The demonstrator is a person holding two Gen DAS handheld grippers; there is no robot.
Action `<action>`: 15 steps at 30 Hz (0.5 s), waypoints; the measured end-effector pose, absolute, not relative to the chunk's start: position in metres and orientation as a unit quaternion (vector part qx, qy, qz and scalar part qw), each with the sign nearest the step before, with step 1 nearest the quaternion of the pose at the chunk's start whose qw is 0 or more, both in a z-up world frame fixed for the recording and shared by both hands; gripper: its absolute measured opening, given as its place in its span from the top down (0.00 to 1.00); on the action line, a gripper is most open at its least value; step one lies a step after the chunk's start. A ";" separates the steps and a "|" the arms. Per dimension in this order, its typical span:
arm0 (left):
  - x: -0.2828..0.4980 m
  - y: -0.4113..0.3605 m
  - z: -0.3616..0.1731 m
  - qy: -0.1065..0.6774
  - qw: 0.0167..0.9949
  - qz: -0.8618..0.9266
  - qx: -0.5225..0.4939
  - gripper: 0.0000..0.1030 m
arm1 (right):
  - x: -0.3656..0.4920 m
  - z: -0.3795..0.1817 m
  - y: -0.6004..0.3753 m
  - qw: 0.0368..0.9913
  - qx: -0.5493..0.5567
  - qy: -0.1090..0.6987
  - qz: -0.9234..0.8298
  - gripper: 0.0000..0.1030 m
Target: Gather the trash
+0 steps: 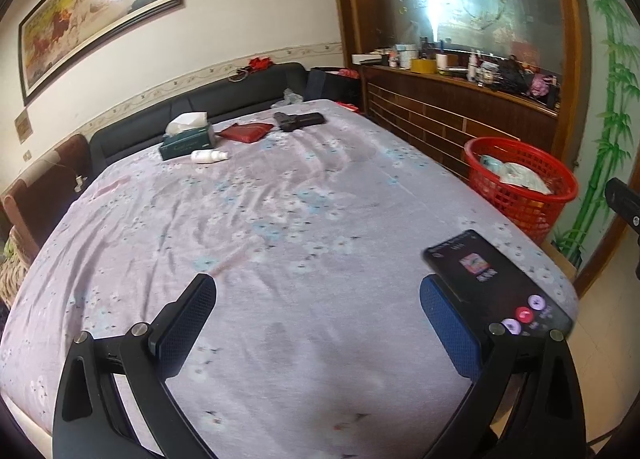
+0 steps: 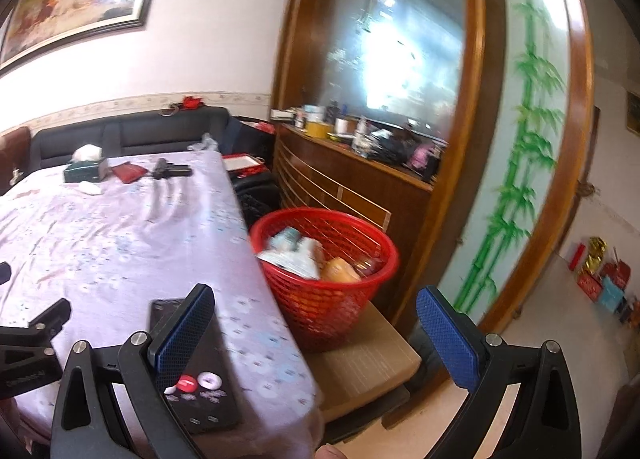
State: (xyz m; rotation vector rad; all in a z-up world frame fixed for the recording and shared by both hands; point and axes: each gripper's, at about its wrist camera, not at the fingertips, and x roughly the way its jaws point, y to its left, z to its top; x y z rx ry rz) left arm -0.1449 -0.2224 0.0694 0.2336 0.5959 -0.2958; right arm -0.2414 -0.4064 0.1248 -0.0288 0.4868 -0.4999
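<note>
Left gripper point(image 1: 318, 323): jaws apart, empty, above the bed point(image 1: 280, 195); tissue box point(image 1: 188, 139) and white bottle point(image 1: 209, 156) lie far ahead near the headboard. Phone point(image 1: 496, 279) lies at the bed's right corner, beside the right finger. Right gripper point(image 2: 316, 333): jaws apart, empty; red basket point(image 2: 324, 279) of trash stands ahead between them, just off the bed's edge, open floor to its right.
</note>
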 end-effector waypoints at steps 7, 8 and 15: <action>-0.110 -0.151 0.076 0.301 0.947 -0.065 0.095 0.02 | -0.174 0.118 -0.348 0.951 -0.003 0.297 -0.089 0.00; -0.104 -0.140 0.074 0.306 0.946 -0.053 0.095 0.02 | -0.163 0.115 -0.339 0.950 -0.002 0.304 -0.071 0.00; -0.056 -0.043 0.043 0.394 0.917 0.018 0.061 0.02 | -0.084 0.080 -0.283 0.921 -0.001 0.390 0.003 0.00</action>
